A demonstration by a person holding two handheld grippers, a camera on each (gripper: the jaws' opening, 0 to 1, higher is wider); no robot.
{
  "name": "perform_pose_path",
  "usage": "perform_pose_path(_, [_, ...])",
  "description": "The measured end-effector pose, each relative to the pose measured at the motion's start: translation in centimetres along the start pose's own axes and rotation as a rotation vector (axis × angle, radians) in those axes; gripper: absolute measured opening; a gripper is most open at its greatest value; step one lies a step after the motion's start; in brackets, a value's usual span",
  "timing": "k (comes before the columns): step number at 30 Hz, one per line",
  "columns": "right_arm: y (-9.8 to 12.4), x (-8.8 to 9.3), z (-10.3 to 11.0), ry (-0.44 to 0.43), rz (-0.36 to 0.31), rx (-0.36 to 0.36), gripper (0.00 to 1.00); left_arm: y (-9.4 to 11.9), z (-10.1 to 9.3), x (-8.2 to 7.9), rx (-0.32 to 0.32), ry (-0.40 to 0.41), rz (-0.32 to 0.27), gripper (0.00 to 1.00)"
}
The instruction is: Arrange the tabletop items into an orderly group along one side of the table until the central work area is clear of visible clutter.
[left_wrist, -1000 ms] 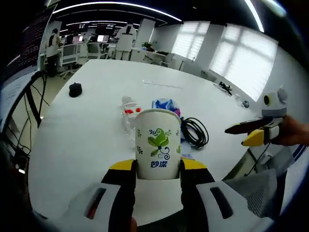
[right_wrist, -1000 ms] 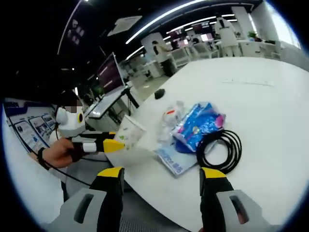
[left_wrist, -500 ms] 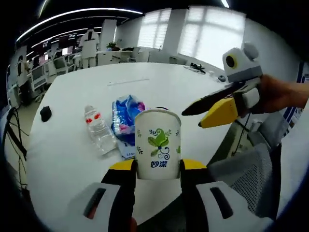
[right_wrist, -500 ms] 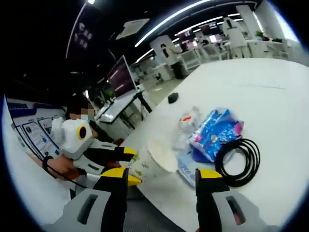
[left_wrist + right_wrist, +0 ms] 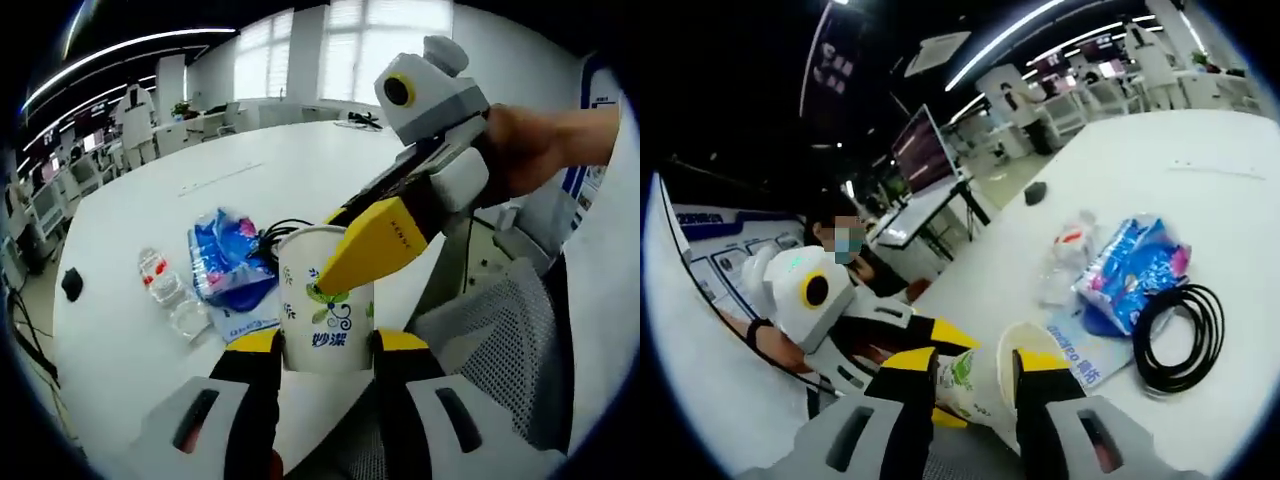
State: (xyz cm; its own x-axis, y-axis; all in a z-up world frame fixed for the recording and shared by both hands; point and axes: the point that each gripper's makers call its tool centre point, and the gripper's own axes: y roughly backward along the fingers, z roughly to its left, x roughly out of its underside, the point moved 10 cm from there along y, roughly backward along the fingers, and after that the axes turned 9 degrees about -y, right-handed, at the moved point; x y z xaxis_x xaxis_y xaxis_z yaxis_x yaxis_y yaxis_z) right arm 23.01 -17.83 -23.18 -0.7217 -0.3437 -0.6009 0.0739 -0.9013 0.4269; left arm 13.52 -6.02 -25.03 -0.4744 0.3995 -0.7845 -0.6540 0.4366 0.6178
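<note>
A white paper cup [image 5: 335, 330] with a green leaf print stands upright in my left gripper [image 5: 327, 342], which is shut on its lower half off the table's edge. My right gripper [image 5: 328, 250] reaches in from the upper right, one yellow finger across the cup's front and the dark one behind the rim. In the right gripper view the cup [image 5: 975, 385] sits between the jaws of my right gripper [image 5: 975, 365], touching both. My left gripper [image 5: 945, 375] grips the same cup from the left.
On the white table [image 5: 250, 190] lie a water bottle [image 5: 165, 295], a blue packet [image 5: 225, 265], a coiled black cable [image 5: 1180, 325], a leaflet [image 5: 1085, 350] and a black mouse [image 5: 72, 283]. A grey mesh chair [image 5: 500, 350] stands at the right. Desks and people fill the background.
My right gripper has moved onto the cup and its jaws have narrowed around it. Both views have swung, while the left gripper keeps its hold on the cup.
</note>
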Motion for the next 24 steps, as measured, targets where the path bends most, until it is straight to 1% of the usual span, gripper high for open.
perform_pose_path(1, [0.0,0.0,0.0,-0.005,-0.002,-0.008,0.14,0.0,-0.1,0.1,-0.003,-0.003,0.004,0.35])
perform_pose_path(3, [0.0,0.0,0.2,-0.014,-0.009,-0.025,0.05,0.0,-0.1,-0.1,0.007,0.006,-0.003,0.35])
perform_pose_path(4, [-0.1,-0.1,0.5,-0.026,-0.01,-0.049,0.03,0.0,-0.2,-0.1,0.009,0.002,-0.001,0.35])
perform_pose_path(5, [-0.1,0.0,0.4,-0.039,-0.001,-0.05,0.03,-0.1,-0.2,-0.1,0.012,-0.002,0.001,0.35])
perform_pose_path(7, [-0.2,0.1,0.5,-0.032,0.007,-0.049,0.02,-0.1,-0.3,-0.1,0.014,-0.003,0.005,0.36])
perform_pose_path(10, [-0.4,0.3,0.6,-0.031,0.023,-0.038,0.01,-0.3,-0.1,0.2,0.016,-0.002,0.015,0.36])
perform_pose_path(14, [-0.5,0.3,0.7,-0.035,0.012,-0.03,0.0,-0.2,0.0,0.3,0.009,0.006,0.019,0.36])
perform_pose_path(19, [-0.4,0.2,0.2,-0.052,-0.01,-0.014,0.0,-0.2,0.3,0.7,-0.005,0.031,0.017,0.36])
perform_pose_path(24, [-0.7,0.3,0.6,-0.053,-0.008,-0.015,0.0,-0.2,0.4,0.9,-0.014,0.048,0.019,0.37])
